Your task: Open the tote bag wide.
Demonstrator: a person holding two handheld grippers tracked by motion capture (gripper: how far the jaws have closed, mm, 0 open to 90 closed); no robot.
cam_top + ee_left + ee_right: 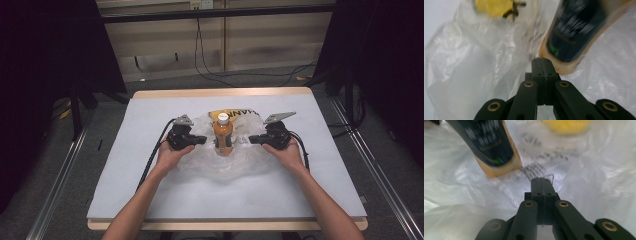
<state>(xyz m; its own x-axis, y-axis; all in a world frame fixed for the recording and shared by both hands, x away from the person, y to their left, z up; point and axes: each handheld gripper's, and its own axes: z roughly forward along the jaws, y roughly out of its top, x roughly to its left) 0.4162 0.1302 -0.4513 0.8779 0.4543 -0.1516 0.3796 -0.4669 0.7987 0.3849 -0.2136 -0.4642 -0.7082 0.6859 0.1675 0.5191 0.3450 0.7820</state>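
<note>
An orange drink bottle with a white cap stands upright at the centre of the high view, on a crumpled clear plastic bag spread across the grey table mat. The left gripper, just left of the bottle, and the right gripper, just right of it, point inward at bag level. In each gripper view the black jaws are pressed together with no gap; whether a fold of film is pinched between them cannot be told. The bottle's dark label fills the upper right of the left gripper view and the upper left of the right gripper view, both blurred. The bag's yellow printed part lies behind the bottle. By the look of it, bagging is at an early stage: the bottle sits on the film, and the sides remain to be lifted round it.
</note>
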